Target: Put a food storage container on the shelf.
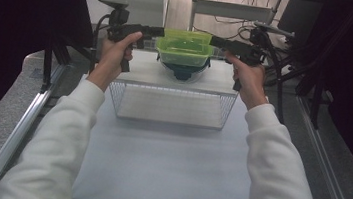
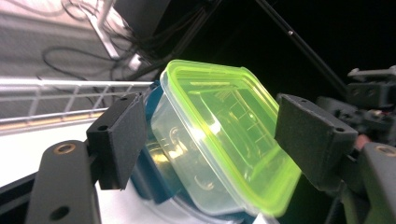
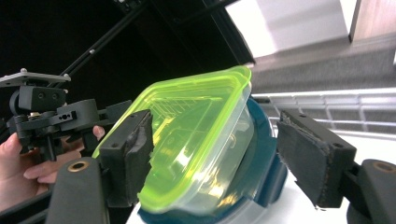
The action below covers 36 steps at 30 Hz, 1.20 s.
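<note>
White table (image 1: 166,174) w/ wire basket (image 1: 171,104) at centre, beyond it the stack. Green-lidded clear container (image 1: 185,47) sits on a dark blue-rimmed container (image 1: 184,70) at far centre, prob. nested there to keep it steady. Left gripper (image 1: 158,31) at its left edge, right gripper (image 1: 215,41) at its right edge. Both sets of jaws stand wide, pads off the plastic, container edge between them; nothing gripped. Looks like a two-sided set-down, now let go.
</note>
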Available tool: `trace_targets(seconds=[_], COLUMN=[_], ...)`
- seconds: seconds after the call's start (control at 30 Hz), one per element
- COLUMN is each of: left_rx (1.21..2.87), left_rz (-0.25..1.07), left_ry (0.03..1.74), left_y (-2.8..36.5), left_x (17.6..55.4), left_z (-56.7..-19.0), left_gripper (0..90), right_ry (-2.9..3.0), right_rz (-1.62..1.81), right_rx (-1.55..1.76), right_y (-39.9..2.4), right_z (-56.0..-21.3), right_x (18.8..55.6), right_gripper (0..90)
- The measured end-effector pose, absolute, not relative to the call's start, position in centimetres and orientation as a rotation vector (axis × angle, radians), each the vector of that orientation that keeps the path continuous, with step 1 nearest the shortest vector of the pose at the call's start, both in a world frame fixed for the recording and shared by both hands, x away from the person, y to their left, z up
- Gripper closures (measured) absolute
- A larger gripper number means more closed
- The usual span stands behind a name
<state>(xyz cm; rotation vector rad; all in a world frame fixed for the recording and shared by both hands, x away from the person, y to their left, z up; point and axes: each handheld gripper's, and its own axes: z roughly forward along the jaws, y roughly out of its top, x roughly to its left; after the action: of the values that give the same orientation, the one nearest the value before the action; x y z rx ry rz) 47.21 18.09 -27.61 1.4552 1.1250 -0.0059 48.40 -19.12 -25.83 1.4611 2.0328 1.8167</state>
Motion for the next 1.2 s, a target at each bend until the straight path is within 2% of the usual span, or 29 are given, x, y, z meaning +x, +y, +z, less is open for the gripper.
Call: trace_targets(seconds=[0.23,0.53,0.87,0.93,1.2], left_rx=[1.525,1.585,1.699,1.678,1.772], left_rz=[0.079,0.125,0.13,0.111,0.137], left_ry=[1.054,1.0,0.975,0.996,1.031], left_y=[19.1,19.8,19.2,19.4,19.2], left_x=[43.2,36.8,30.2,29.4,26.9], left_z=[-28.2,-30.4,-35.5,-36.9,-41.6], left_gripper=[24.0,24.0,24.2,26.8,26.7], right_ry=[2.104,2.192,2.253,2.288,2.356], right_rz=[1.768,1.708,1.648,1.628,1.498], right_rx=[1.241,1.061,1.025,1.025,1.045], right_y=[-21.5,-24.6,-26.7,-26.7,-26.5], right_z=[-25.4,-27.8,-33.2,-34.4,-39.0], right_x=[45.0,39.1,33.5,32.6,29.6], right_gripper=[26.3,26.6,26.9,26.9,26.9])
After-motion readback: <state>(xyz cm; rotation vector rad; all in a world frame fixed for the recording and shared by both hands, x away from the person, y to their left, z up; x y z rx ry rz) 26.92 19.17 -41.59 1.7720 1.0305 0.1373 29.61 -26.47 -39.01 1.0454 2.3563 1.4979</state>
